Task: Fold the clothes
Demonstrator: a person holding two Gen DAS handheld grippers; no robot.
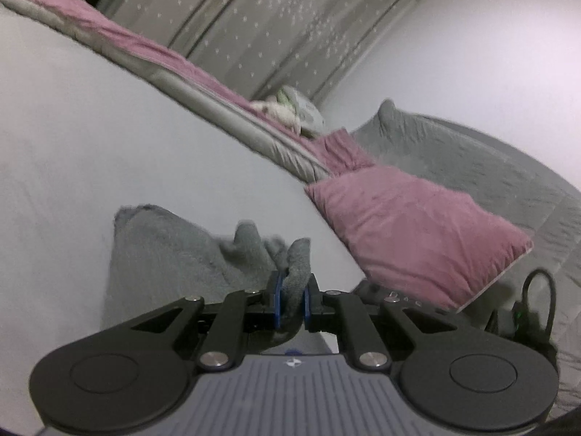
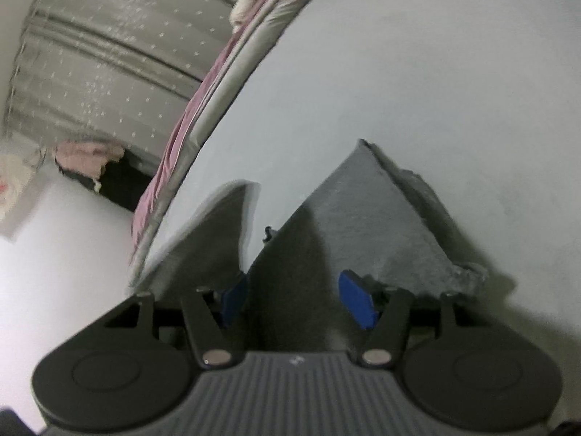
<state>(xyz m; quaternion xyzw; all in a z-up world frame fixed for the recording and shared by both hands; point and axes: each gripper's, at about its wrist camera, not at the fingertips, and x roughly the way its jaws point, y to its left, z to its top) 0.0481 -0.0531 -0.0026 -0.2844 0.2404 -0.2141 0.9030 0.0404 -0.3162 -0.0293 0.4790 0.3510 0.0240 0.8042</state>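
The left gripper (image 1: 291, 299) reaches low and forward over the wide white bed sheet (image 1: 90, 138), its view rolled so that the bed's far edge runs as a slant. The right gripper (image 2: 297, 299) points down at the same white bed sheet (image 2: 417, 83), also rolled, close above the cloth.

The fuzzy grey knitted garment (image 1: 170, 258) lies on the sheet, soft and nubbly like fleece or towelling, with a rounded corner at its far left and a bunched, ridged fold rising near the left gripper. From the right wrist camera the fuzzy grey knitted garment (image 2: 374, 225) appears as a pointed triangular flap with a frayed, woolly right edge, and a second narrower grey flap sits left of it with a wedge of sheet between them. A smooth mauve velvet-like square cushion (image 1: 410, 239) lies to the right of the garment, and a quilted grey blanket (image 1: 472, 156) spreads beyond the cushion. Far behind the garment hangs a grey pleated curtain with small pale dots (image 1: 276, 25).

The left gripper's blue-padded fingers (image 1: 277, 299) are drawn close together, clamped on an upstanding fold of the garment. The right gripper's blue pads (image 2: 357, 299) stand wide apart, holding nothing, with the shadowed base of the garment lying between and beneath them.
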